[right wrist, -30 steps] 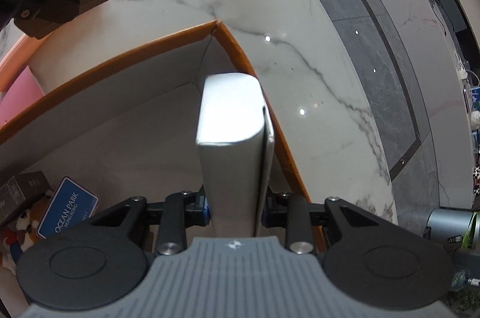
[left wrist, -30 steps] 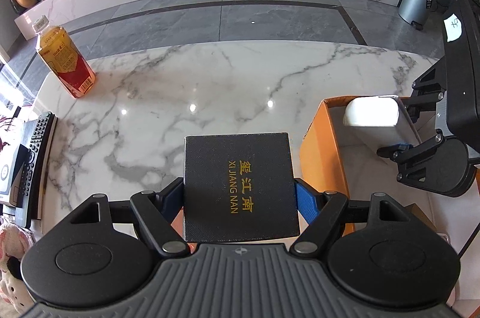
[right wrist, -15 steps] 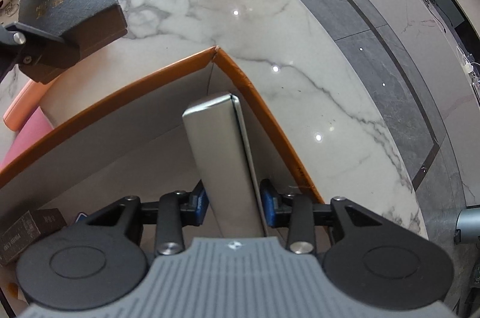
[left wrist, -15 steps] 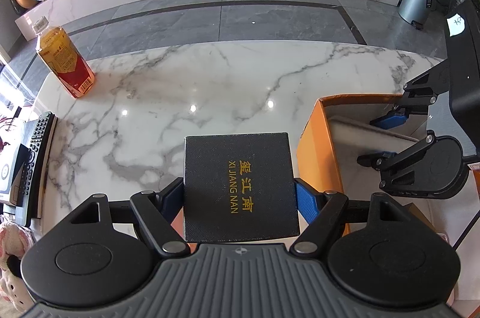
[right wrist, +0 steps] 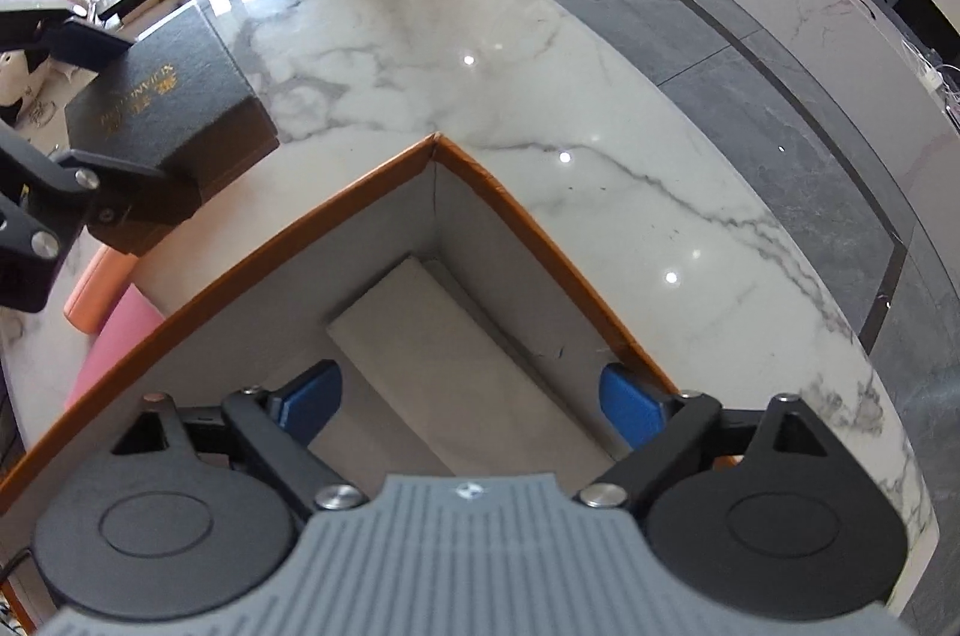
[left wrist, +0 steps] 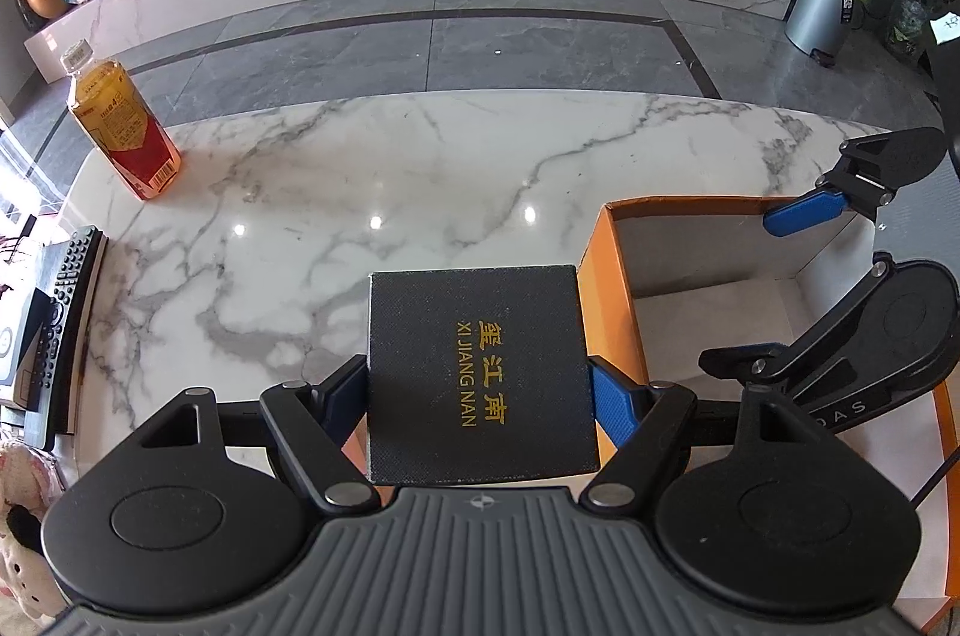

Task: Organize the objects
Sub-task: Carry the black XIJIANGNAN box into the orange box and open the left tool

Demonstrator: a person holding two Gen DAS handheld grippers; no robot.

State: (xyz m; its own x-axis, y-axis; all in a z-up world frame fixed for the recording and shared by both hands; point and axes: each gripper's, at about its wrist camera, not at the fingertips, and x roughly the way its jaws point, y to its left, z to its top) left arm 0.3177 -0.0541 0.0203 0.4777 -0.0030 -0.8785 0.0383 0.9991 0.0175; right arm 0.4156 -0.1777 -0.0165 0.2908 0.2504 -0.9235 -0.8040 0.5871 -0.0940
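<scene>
Hovering over the far corner of the orange box (right wrist: 336,210), right gripper (right wrist: 474,396) with jaws spread wide, just opened, blue pads (right wrist: 630,405) clear of everything and nothing gripped. Directly below and between those pads, white case (right wrist: 444,336) lying flat on the box floor, tucked into the corner against the grey inner walls. Off to that gripper's left, outside the box, left gripper (left wrist: 480,390) clamped on the black gift box (left wrist: 480,372), its blue pads (left wrist: 612,408) pressed to both sides, jaws wide because the load is wide. Gold lettering on the lid, reading XI JIANG NAN, facing up. Black gift box held above the marble table (left wrist: 360,192), just left of the orange box's near wall, whether touching it cannot be told. Far ahead and left of the left gripper, a tea bottle (left wrist: 120,120) standing upright on the table; at the left edge, a remote control (left wrist: 66,300) lying beside a stack of flat devices.
</scene>
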